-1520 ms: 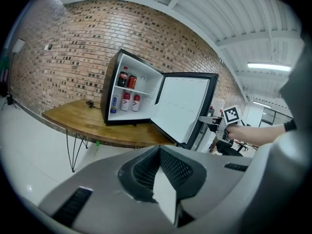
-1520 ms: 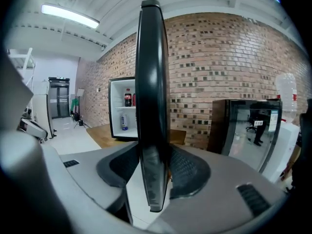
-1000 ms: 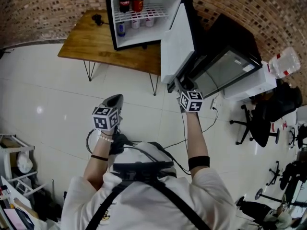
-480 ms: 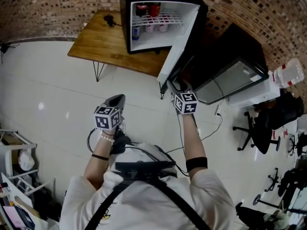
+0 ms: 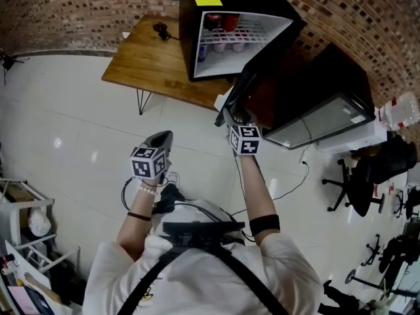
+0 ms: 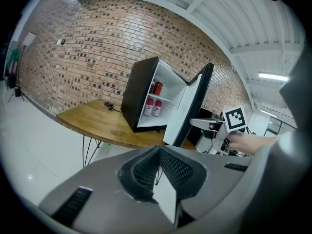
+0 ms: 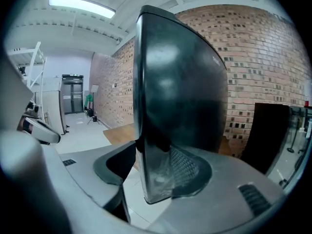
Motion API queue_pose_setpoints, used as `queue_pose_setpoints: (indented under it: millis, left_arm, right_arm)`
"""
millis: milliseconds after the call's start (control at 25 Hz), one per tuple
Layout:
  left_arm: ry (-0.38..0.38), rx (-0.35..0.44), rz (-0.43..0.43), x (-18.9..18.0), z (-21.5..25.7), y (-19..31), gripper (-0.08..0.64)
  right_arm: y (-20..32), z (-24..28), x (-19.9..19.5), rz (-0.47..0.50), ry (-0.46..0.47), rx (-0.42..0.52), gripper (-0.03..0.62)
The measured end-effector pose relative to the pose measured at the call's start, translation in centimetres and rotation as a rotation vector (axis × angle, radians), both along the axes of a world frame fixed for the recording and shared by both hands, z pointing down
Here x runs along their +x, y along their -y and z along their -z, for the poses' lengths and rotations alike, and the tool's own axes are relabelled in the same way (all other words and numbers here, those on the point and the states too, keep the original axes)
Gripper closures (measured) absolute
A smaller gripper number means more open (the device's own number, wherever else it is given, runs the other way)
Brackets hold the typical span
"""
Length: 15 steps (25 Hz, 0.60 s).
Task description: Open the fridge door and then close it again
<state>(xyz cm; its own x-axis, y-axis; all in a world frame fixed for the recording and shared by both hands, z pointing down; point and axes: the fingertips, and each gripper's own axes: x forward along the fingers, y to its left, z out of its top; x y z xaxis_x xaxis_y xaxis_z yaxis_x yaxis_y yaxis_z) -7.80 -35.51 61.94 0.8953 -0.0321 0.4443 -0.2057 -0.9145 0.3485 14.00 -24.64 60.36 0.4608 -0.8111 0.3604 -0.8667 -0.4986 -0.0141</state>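
A black mini fridge (image 5: 197, 25) stands on a wooden table (image 5: 151, 58), with cans (image 5: 220, 21) on its white shelf. Its door (image 5: 252, 84) hangs about half open. My right gripper (image 5: 231, 115) reaches to the door's free edge; in the right gripper view the door (image 7: 180, 82) edge stands between the jaws of the right gripper (image 7: 146, 174), against the right-hand one, with a gap on the left. Those jaws are opening. My left gripper (image 5: 161, 138) hovers over the floor, shut and empty; its view shows the fridge (image 6: 141, 91) and door (image 6: 195, 106) beyond the left gripper (image 6: 158, 152).
A black glass-fronted cabinet (image 5: 315, 110) sits right of the fridge, against the brick wall. Office chairs (image 5: 364, 169) stand at the far right. A metal rack (image 5: 20, 209) is at the lower left. A cable (image 5: 289, 182) trails across the white tiled floor.
The door has swung from wide open toward the fridge, and the right gripper has moved left with its edge. The left gripper has stayed shut.
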Motion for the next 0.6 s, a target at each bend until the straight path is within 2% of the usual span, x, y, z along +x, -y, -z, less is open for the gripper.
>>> queue_pose_setpoints:
  millis: [360,600]
  left_arm:
    - [0.000,0.004,-0.030,1.0,0.2,6.7,0.560]
    - [-0.020,0.027,-0.061,2.1,1.3,11.2,0.560]
  right_arm:
    - [7.7,0.1,0.6,-0.176,-0.005,-0.012,0.351]
    - [11.9,0.1,1.5,-0.259,0.004,-0.019,0.353]
